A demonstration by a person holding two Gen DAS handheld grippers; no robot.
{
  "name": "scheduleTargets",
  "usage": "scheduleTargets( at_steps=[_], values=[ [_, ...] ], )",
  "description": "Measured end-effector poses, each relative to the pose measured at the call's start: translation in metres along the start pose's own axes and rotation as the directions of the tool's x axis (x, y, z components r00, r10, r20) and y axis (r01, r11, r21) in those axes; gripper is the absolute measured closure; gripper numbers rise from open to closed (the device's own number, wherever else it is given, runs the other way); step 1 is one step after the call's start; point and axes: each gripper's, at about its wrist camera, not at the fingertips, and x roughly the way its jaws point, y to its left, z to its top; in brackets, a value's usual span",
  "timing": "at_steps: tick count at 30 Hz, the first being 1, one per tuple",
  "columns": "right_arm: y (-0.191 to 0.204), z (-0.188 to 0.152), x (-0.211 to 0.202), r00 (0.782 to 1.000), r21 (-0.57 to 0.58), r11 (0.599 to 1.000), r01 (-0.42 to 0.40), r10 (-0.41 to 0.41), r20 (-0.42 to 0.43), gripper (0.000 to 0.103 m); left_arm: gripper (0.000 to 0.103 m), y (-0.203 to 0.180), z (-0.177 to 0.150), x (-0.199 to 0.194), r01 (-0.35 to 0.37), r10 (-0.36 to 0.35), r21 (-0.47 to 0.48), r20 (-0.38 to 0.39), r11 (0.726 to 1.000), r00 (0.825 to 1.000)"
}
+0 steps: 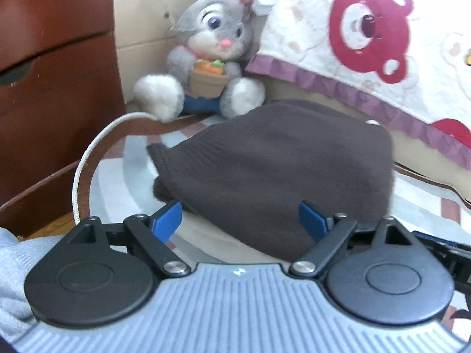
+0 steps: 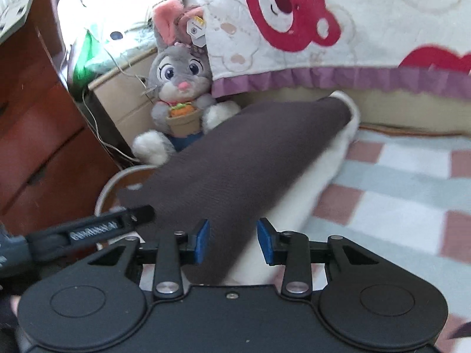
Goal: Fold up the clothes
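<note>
A: Starting at the left, a wooden drawer chest (image 1: 53,67), then a plush rabbit (image 1: 206,56) seated by the bear-print quilt (image 1: 368,44).

B: And the brown knit garment (image 1: 279,170)?

A: Lying on the checked blanket (image 2: 397,182). The left gripper (image 1: 240,220) stands wide apart, empty; the right gripper (image 2: 232,239) is partly parted, cloth between its pads, grip uncertain.

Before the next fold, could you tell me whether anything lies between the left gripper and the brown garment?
Nothing visible does: the left gripper is open with the brown garment lying directly ahead of its fingers.
</note>
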Motion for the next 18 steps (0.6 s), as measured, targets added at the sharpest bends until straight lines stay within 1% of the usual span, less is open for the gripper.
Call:
scheduleTargets(
  at_steps=[2, 3, 4, 6, 7, 8, 10, 12, 14, 16, 18],
  values=[
    [-0.004, 0.0, -0.011, 0.998, -0.037, 0.998, 0.05, -0.051, -0.024, 0.06, 0.012, -0.014, 0.001, -0.012, -0.001, 0.001, 0.033, 0.006, 0.999, 1.0],
    [-0.007, 0.001, -0.018, 0.998, -0.041, 0.998, 0.053, -0.054, -0.038, 0.06, 0.005, -0.021, 0.001, -0.017, -0.001, 0.001, 0.05, 0.009, 0.999, 1.0],
    [-0.01, 0.001, -0.024, 0.997, -0.045, 0.997, 0.055, -0.058, -0.051, 0.06, 0.0, -0.027, 0.0, -0.023, -0.014, 0.013, 0.066, 0.015, 0.998, 1.0],
    [-0.013, 0.0, -0.041, 0.996, -0.07, 0.995, 0.071, -0.075, -0.058, 0.058, 0.0, -0.039, -0.002, -0.037, -0.064, 0.061, 0.088, 0.03, 0.994, 0.998],
    [-0.012, -0.001, -0.049, 0.994, -0.094, 0.992, 0.083, -0.088, -0.056, 0.056, 0.0, -0.043, -0.002, -0.043, -0.076, 0.073, 0.091, 0.031, 0.993, 0.997],
    [-0.011, -0.003, -0.057, 0.994, -0.113, 0.989, 0.091, -0.097, -0.054, 0.056, 0.0, -0.046, -0.003, -0.049, -0.068, 0.066, 0.088, 0.023, 0.994, 0.998],
    [-0.012, -0.003, -0.074, 0.994, -0.114, 0.989, 0.091, -0.097, -0.055, 0.054, 0.0, -0.053, -0.004, -0.062, -0.034, 0.035, 0.082, -0.019, 0.996, 0.999],
    [-0.011, -0.003, -0.095, 0.995, -0.12, 0.989, 0.086, -0.092, -0.047, 0.049, 0.0, -0.061, -0.006, -0.076, 0.0, 0.004, 0.071, -0.056, 0.997, 0.998],
    [-0.01, -0.003, -0.116, 0.995, -0.141, 0.986, 0.093, -0.099, -0.034, 0.047, 0.0, -0.066, -0.01, -0.093, 0.036, -0.031, 0.063, -0.084, 0.997, 0.996],
    [-0.012, -0.004, -0.136, 0.994, -0.147, 0.984, 0.098, -0.103, -0.023, 0.043, 0.0, -0.071, -0.018, -0.107, 0.054, -0.047, 0.064, -0.108, 0.996, 0.993],
    [-0.017, -0.007, -0.155, 0.994, -0.122, 0.987, 0.104, -0.106, -0.011, 0.042, 0.0, -0.077, -0.025, -0.119, 0.061, -0.051, 0.074, -0.133, 0.995, 0.99]
  ],
)
